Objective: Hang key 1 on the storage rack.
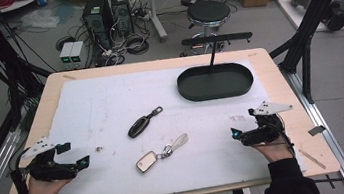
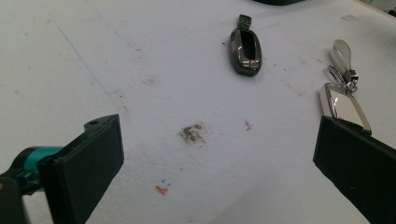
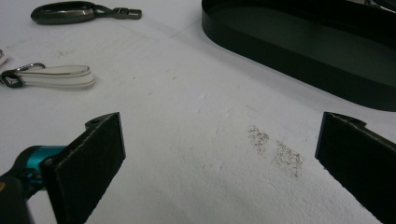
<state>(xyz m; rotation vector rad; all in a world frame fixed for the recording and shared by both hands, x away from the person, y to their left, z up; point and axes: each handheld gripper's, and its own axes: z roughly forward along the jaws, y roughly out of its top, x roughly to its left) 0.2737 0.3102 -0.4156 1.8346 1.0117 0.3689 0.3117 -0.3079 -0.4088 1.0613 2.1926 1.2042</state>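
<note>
Both grippers are resting near the front corners of the white mat (image 1: 109, 92). The left gripper (image 1: 74, 157) is sitting with its jaws wide apart and nothing between them; the right gripper (image 1: 244, 127) is likewise gaping over bare mat. Between the two hands, a silver key fob (image 1: 146, 161) with a pale strap is lying flat. A dark key fob (image 1: 139, 126) is lying just behind it. A black oval tray (image 1: 214, 82) is standing farther back, toward the right.

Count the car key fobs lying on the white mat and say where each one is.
2. The dark key fob lies mid-mat, nearer the black tray; the silver key fob with its white strap lies nearer the person.
</note>
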